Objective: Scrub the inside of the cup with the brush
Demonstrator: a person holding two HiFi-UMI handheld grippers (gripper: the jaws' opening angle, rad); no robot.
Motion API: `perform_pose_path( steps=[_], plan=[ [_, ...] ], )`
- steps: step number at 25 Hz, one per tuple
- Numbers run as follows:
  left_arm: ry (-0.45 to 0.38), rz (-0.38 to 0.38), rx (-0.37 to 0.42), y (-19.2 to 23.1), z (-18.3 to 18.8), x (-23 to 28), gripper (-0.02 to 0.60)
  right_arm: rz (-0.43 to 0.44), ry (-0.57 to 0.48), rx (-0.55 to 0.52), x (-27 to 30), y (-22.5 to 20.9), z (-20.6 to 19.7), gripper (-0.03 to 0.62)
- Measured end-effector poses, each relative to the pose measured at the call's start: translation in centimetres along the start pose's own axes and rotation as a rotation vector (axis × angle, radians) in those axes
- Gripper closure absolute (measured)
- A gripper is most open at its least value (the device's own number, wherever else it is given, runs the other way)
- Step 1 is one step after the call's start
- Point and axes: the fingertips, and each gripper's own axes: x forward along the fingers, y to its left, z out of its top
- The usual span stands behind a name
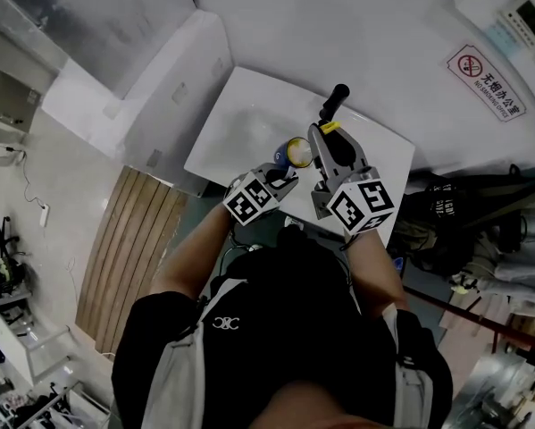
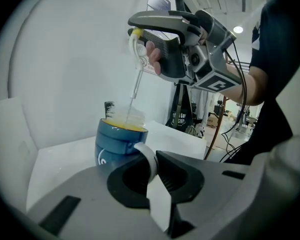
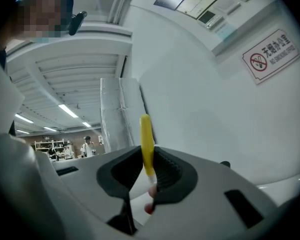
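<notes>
A blue cup (image 1: 297, 153) with a yellow inside stands upright over the white counter (image 1: 240, 119). My left gripper (image 1: 283, 177) is shut on its white handle (image 2: 148, 159); in the left gripper view the cup (image 2: 117, 143) sits just beyond the jaws. My right gripper (image 1: 321, 139) hovers above the cup, shut on the brush's yellow handle (image 3: 146, 141). The brush's thin clear stem (image 2: 135, 86) runs down from that gripper (image 2: 135, 34) into the cup's mouth, where pale bristles (image 2: 128, 115) show at the rim. The cup wall hides the brush tip.
A black upright fixture (image 1: 335, 102) stands at the counter's far edge behind the cup. A no-smoking sign (image 1: 487, 82) hangs on the wall to the right. Dark bags (image 1: 446, 208) lie right of the counter, and a wooden slatted mat (image 1: 129, 239) lies on the left.
</notes>
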Motion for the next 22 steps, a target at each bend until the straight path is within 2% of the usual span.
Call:
perform_pose_path(
  steps=[1, 7, 11, 18, 22],
  plan=[
    [-0.002, 0.001, -0.001, 0.0, 0.0, 0.0, 0.537, 0.013, 0.005, -0.001, 0.1, 0.5, -0.2, 0.533],
    [-0.018, 0.029, -0.037, 0.6, -0.2, -0.1, 0.537, 0.073, 0.056, -0.06, -0.4, 2.6, -1.2, 0.534],
    [-0.055, 0.072, -0.104, 2.0, 0.1, -0.6, 0.537, 0.075, 0.088, -0.059, -1.5, 2.4, -1.6, 0.537],
    [-0.14, 0.168, -0.204, 4.9, 0.4, -2.3, 0.537, 0.029, 0.162, -0.04, -3.5, 0.5, -3.2, 0.539],
    [-0.174, 0.193, -0.206, 5.3, 0.8, -3.2, 0.537, -0.044, 0.163, 0.045, -4.2, -1.9, -3.4, 0.539]
  ],
)
